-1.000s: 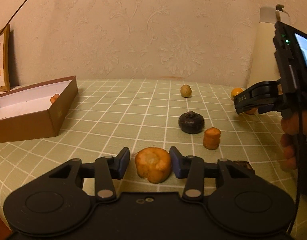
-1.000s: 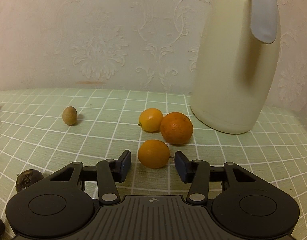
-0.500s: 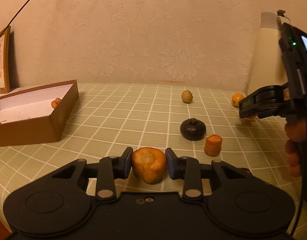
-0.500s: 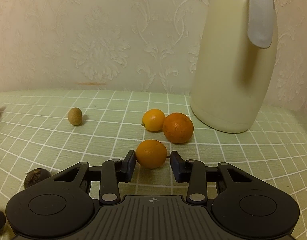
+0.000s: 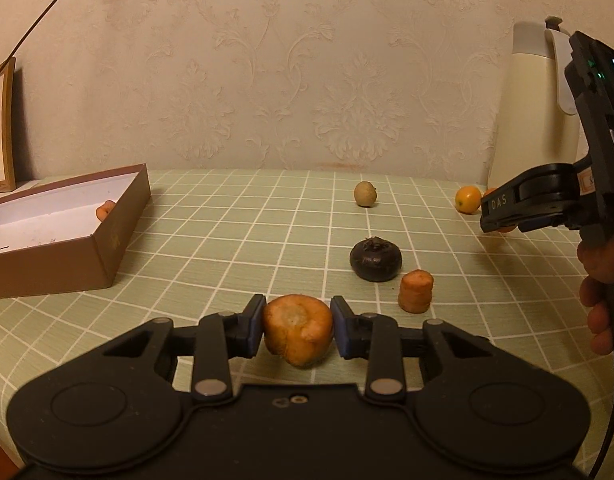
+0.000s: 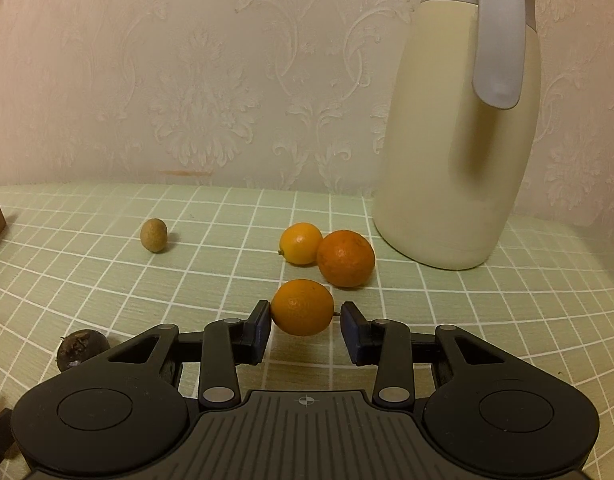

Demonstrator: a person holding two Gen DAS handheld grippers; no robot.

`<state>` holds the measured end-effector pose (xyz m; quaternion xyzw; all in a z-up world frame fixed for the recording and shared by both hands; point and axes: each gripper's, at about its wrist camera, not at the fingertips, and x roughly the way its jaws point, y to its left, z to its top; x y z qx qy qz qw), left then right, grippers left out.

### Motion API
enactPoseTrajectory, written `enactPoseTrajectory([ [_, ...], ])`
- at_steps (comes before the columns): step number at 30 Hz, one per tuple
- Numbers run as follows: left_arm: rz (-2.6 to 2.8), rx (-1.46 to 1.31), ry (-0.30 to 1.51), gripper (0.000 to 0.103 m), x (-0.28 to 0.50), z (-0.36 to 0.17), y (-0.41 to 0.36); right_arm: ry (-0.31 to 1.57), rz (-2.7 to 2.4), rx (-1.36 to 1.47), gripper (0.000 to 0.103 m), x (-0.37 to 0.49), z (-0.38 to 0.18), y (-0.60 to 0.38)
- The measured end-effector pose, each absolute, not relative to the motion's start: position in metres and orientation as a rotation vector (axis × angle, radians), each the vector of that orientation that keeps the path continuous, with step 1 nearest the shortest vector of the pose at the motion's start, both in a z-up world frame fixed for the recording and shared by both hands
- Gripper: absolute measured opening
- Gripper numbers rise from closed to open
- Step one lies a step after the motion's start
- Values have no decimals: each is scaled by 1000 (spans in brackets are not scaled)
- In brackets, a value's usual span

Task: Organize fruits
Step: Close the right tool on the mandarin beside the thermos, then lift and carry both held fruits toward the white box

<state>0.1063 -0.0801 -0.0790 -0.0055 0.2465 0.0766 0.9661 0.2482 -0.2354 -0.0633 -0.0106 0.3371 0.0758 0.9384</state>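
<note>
My left gripper [image 5: 297, 326] is shut on a thick carrot chunk [image 5: 298, 330] and holds it just above the green checked tablecloth. My right gripper [image 6: 305, 322] is shut on a small orange kumquat [image 6: 303, 306], lifted off the cloth; its right pad meets the fruit's stem. Behind it lie another kumquat [image 6: 300, 244] and a mandarin [image 6: 345, 258], touching each other. An open brown box [image 5: 55, 236] at the left holds one carrot piece [image 5: 105, 211].
On the cloth lie a dark round fruit [image 5: 375, 259], a small carrot piece [image 5: 415, 291] and a tan longan [image 5: 365, 194]. A tall cream thermos jug [image 6: 459, 128] stands at the back right by the wall. A framed picture [image 5: 1, 128] leans behind the box.
Both grippers have closed: the left on the carrot chunk, the right on the kumquat. Both then rose a little, lifting their loads off the cloth.
</note>
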Motion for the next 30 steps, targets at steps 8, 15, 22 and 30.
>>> enactPoseTrajectory([
  [8, 157, -8, 491, 26, 103, -75, -79, 683, 158, -21, 38, 242, -58, -235],
  [15, 172, -4, 477, 26, 98, -68, -71, 666, 174, -37, 38, 234, -46, -231],
  [22, 182, 7, 452, 26, 86, -54, -58, 630, 209, -62, 38, 215, -25, -222],
  [30, 201, 16, 435, 26, 67, -43, -46, 613, 229, -83, 38, 187, -8, -216],
])
